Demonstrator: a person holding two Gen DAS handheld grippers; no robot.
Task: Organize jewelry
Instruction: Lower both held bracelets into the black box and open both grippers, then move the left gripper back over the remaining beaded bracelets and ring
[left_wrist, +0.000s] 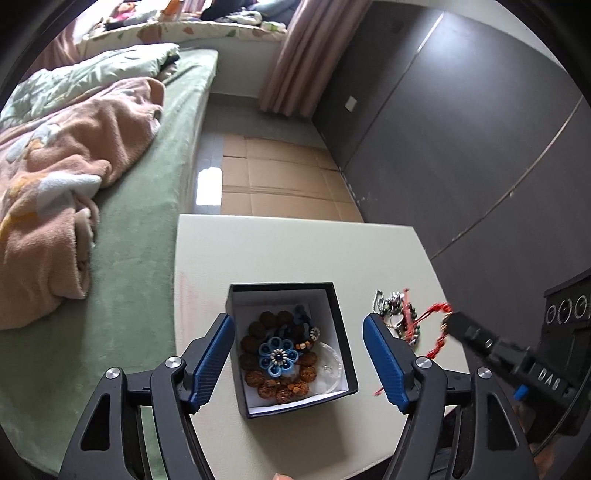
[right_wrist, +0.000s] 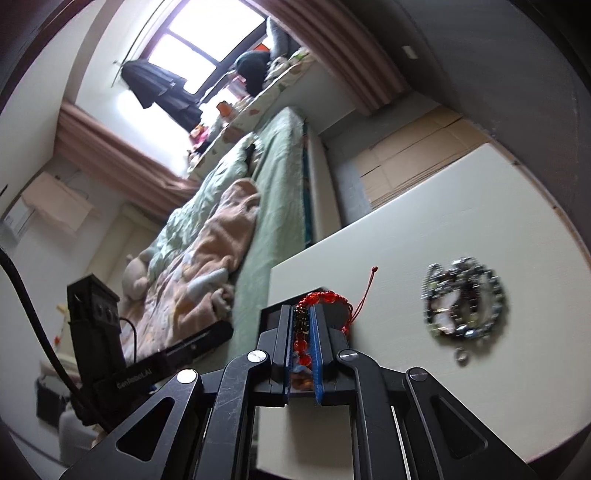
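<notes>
A green bed (left_wrist: 147, 206) with a peach blanket (left_wrist: 66, 177) fills the left of the frame — pink curtains (left_wrist: 291, 62) hang at top, a dark wall (left_wrist: 461, 129) at right, cardboard (left_wrist: 280, 177) covers the floor, and a bright window (right_wrist: 195, 40) gives daylight.

Window (right_wrist: 192, 55) daylight blown out; jewelry pile (right_wrist: 463, 299) blurred, perhaps by motion

Left wrist view looks steeply down past its gripper (left_wrist: 299, 363); right wrist view, rolled, looks shallower; both share the table (left_wrist: 295, 251) and bed (right_wrist: 273, 177)

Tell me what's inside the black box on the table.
Inside the black box: a brown bead bracelet, a blue flower ornament lying on it, and something clear beside them. Anything beneath them is covered.
</notes>
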